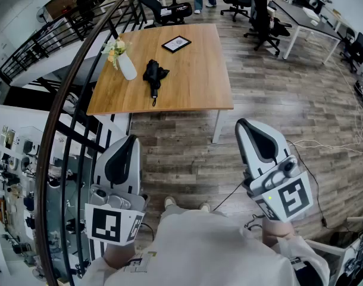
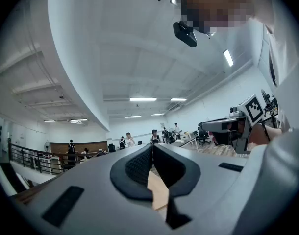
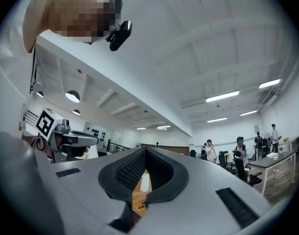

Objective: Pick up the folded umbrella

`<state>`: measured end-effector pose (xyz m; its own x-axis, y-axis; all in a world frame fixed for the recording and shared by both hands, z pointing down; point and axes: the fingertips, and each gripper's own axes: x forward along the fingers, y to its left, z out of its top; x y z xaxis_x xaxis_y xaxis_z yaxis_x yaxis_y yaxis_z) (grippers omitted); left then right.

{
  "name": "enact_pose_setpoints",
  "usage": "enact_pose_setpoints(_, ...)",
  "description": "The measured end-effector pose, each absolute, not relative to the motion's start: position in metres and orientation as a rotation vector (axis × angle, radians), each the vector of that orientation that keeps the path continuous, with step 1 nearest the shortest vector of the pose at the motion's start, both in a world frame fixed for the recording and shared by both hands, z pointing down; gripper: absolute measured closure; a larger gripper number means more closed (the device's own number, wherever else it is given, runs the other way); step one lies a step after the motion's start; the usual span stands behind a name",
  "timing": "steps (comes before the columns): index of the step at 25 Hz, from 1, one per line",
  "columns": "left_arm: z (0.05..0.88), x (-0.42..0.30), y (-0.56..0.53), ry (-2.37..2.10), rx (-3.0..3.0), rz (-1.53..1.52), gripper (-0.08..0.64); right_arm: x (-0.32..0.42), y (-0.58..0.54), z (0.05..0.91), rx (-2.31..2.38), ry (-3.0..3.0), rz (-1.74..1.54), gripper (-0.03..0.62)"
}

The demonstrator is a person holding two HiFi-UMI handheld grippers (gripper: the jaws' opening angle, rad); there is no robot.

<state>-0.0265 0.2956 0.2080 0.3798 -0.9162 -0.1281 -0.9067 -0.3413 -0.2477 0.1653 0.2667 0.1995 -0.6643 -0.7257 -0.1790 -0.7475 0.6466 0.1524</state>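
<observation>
The folded black umbrella [image 1: 155, 76] lies near the middle of a wooden table [image 1: 199, 82], its strap end toward the table's near edge. Both grippers are held low, well short of the table, over the wooden floor. My left gripper [image 1: 133, 137] is shut with nothing in it; in the left gripper view the left gripper [image 2: 152, 146] has its pads meeting at the tip. My right gripper [image 1: 241, 123] is also shut and empty, and in the right gripper view the right gripper [image 3: 145, 151] shows a strip of table below the closed tips.
A white vase with flowers [image 1: 125, 64] stands left of the umbrella and a framed picture [image 1: 176, 43] lies behind it. A dark railing [image 1: 62, 118] curves along the left. Office chairs [image 1: 262, 16] and a white desk [image 1: 306, 19] stand at the back right; cables [image 1: 324, 145] lie on the floor.
</observation>
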Motion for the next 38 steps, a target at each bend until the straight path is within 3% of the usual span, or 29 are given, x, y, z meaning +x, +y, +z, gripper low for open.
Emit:
enact_pose_setpoints(16,0.207,-0.011,0.307,1.606,-2.397,-0.075,0.540,0.168,0.276,0.204,-1.216,2.784,0.290,0.565)
enact_pose_setpoints(17,0.207,-0.009,0.306,1.608,-2.409,-0.073,0.480,0.168,0.276,0.204,-1.213,2.789,0.288,0.565)
enact_pose_setpoints(18,0.207,-0.008,0.305,1.612,-2.422,-0.054,0.346,0.168,0.275,0.205,-1.214,2.794,0.285,0.565)
enact_pose_setpoints(19,0.206,-0.008,0.304,1.621,-2.431,-0.029,0.302,0.168,0.275,0.206,-1.218,2.797,0.281,0.565)
enact_pose_setpoints(38,0.227,-0.018,0.287,1.687,-2.394,-0.123,0.304,0.184,0.264,0.205,-1.214,2.776,0.268,0.565)
